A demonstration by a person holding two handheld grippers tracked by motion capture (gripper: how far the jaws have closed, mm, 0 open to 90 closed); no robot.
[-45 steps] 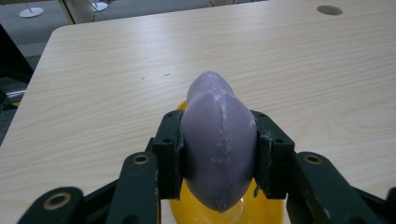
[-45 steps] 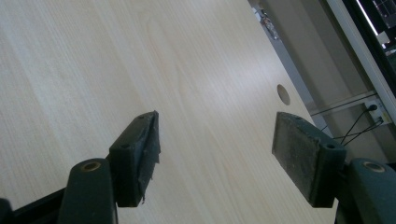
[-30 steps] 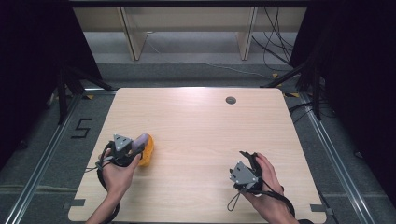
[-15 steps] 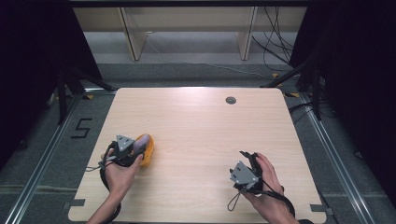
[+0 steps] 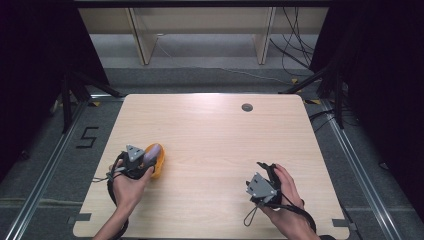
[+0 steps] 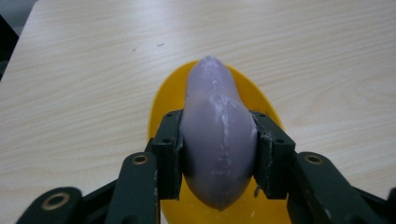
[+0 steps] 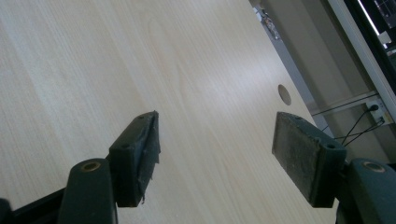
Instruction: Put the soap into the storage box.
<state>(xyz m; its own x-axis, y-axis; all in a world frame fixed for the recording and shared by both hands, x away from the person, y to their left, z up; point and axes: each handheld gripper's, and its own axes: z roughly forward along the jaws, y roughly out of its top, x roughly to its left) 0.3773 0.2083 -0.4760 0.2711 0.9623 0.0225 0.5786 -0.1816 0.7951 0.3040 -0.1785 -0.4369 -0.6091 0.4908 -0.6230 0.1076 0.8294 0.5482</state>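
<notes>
A pale purple, eggplant-shaped object [image 6: 217,135] is clamped between the pads of my left gripper [image 6: 217,154], over a yellow dish [image 6: 170,100]. From the high view, the same purple object [image 5: 152,151] and yellow dish [image 5: 158,165] sit at the table's left, with my left gripper [image 5: 141,159] shut on the object. I cannot tell whether the object touches the dish. My right gripper [image 5: 266,172] rests near the table's front right, held in a hand. Its jaws [image 7: 219,156] stand wide apart over bare wood, with nothing between them.
The light wooden table [image 5: 215,130] has a round cable hole [image 5: 247,107] near its far edge, also seen as the cable hole [image 7: 284,94] from the right gripper. Shelf legs and cables [image 5: 295,45] lie on the floor beyond the table.
My left gripper with the purple object and the dish beneath have shifted slightly toward me and down. The right gripper has stayed where it was.
</notes>
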